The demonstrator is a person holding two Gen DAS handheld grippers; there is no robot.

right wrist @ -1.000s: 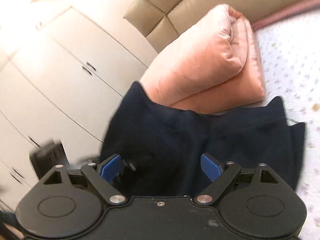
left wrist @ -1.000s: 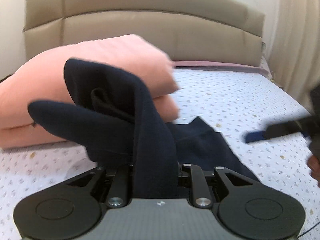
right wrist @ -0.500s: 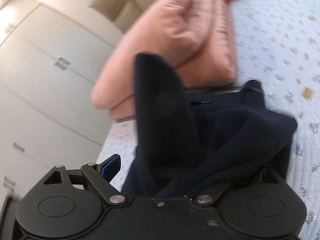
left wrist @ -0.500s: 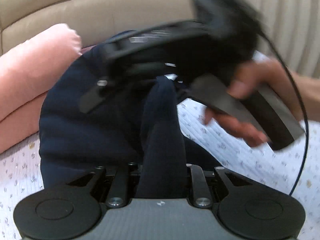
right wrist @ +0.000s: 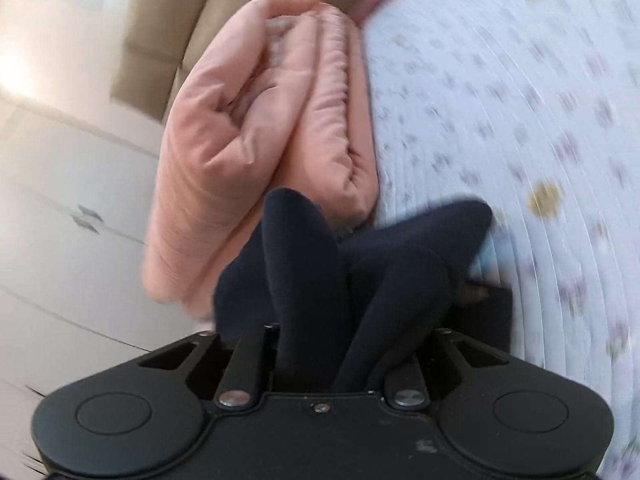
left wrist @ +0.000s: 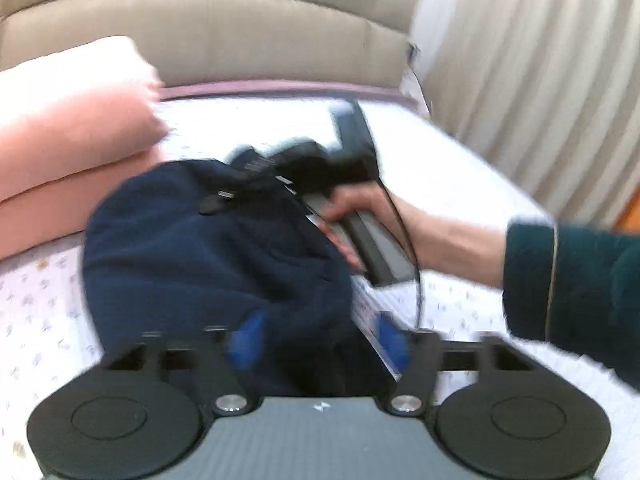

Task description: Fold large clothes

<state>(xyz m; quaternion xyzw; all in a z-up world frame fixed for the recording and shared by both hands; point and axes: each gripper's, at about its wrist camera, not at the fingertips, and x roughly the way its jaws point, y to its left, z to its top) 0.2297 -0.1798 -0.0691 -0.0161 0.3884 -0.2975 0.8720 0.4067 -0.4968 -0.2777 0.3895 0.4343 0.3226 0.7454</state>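
Navy garment [right wrist: 304, 280] bunched between right jaws, clamped; left jaws just opened.

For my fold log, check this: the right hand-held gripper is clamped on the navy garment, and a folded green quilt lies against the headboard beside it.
One detail is wrong: the quilt is pink, not green, as the right wrist view shows. The rest holds: the right hand-held gripper is clamped on the navy garment, and the folded quilt lies against the headboard beside it.
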